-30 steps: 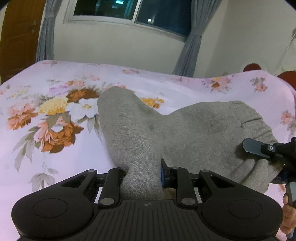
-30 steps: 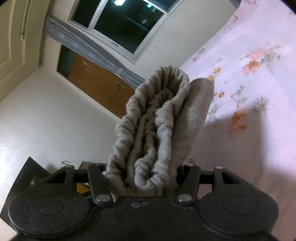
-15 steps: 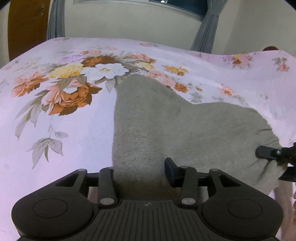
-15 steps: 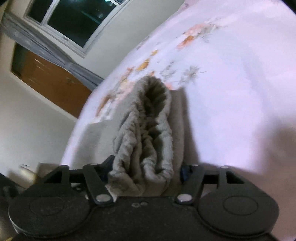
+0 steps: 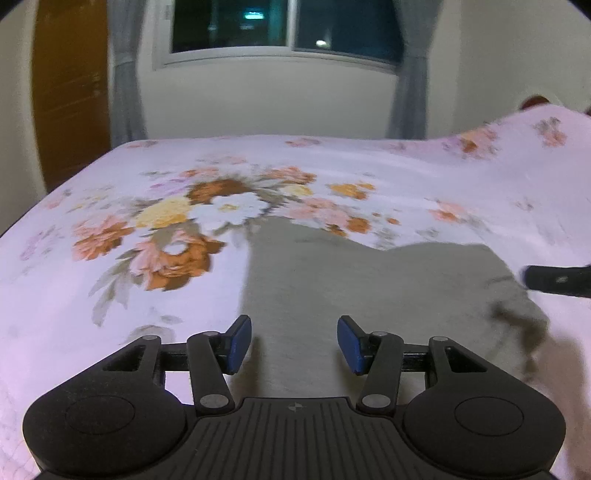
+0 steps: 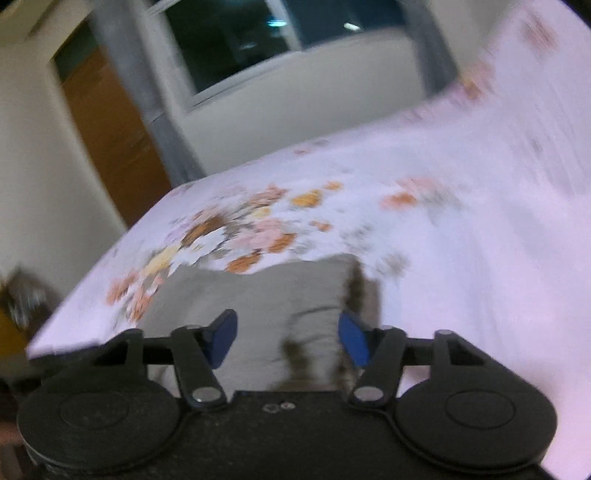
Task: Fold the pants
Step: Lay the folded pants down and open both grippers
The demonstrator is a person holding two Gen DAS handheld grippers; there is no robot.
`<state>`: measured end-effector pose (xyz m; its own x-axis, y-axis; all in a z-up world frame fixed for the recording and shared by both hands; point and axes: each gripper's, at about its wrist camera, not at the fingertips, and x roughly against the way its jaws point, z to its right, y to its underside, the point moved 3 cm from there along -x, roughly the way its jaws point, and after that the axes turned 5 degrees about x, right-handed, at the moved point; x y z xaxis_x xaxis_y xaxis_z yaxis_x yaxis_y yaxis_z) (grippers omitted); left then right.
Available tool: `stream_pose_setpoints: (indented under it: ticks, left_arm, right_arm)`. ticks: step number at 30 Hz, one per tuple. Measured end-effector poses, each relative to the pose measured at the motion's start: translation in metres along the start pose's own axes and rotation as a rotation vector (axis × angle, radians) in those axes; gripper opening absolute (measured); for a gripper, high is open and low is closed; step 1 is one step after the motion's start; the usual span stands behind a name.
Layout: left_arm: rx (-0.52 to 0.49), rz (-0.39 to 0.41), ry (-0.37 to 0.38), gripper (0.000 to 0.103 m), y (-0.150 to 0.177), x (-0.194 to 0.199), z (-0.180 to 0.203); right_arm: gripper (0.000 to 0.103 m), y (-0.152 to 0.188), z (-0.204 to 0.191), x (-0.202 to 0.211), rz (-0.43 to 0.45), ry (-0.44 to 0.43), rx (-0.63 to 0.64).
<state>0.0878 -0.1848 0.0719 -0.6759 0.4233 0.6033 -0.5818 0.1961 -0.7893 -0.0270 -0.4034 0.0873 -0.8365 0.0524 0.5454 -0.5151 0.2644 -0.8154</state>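
Two grippers: left gripper (image 5: 293, 343) and right gripper (image 6: 284, 341), jaws spread, holding nothing.
Pants (image 5: 369, 295): folded flat on the bed (image 5: 110, 314), near its front edge.
Left: perhaps smoothing.

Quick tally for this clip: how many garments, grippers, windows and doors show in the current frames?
Grey pants: 1, lying on the floral bedsheet
Grippers: 2, left gripper and right gripper, both open
Window: 1
Wooden door: 1
Total: 5
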Motion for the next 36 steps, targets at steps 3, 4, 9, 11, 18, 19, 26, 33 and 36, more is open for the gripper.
stream_pose_setpoints:
  ticks: [3, 4, 9, 11, 18, 19, 26, 33, 36]
  left_arm:
    - [-0.025, -0.041, -0.002, 0.051, 0.008, -0.004, 0.010]
    - [-0.028, -0.062, -0.008, 0.051, 0.014, -0.007, 0.011]
    - [-0.054, -0.112, -0.034, 0.051, 0.036, -0.018, 0.015]
    - [-0.059, -0.115, -0.044, 0.051, 0.036, -0.019, 0.017]
    - [-0.072, -0.144, -0.031, 0.099, 0.031, -0.016, 0.026]
    - [-0.080, -0.141, -0.037, 0.100, 0.031, -0.015, 0.028]
    - [-0.041, -0.170, -0.048, 0.103, 0.034, -0.009, 0.030]
    - [-0.006, -0.172, 0.060, 0.103, 0.043, 0.016, 0.025]
    - [0.004, -0.130, -0.024, 0.103, 0.045, 0.030, 0.025]
  right_arm:
    - [0.049, 0.013, -0.019, -0.004, -0.034, 0.007, 0.082]
    - [0.048, 0.018, -0.023, -0.007, -0.052, 0.014, 0.104]
    - [0.047, 0.039, -0.021, -0.020, -0.116, 0.059, 0.146]
    - [0.047, 0.041, -0.020, -0.024, -0.115, 0.065, 0.140]
    - [0.049, 0.030, -0.026, -0.004, -0.065, 0.035, 0.058]
    - [0.050, 0.030, -0.026, 0.000, -0.057, 0.028, 0.049]
    - [0.061, 0.038, -0.026, 0.015, -0.064, 0.017, 0.000]
    - [0.079, 0.049, -0.021, 0.026, -0.092, -0.014, -0.104]
    - [0.092, 0.052, -0.025, 0.033, -0.103, -0.029, -0.125]
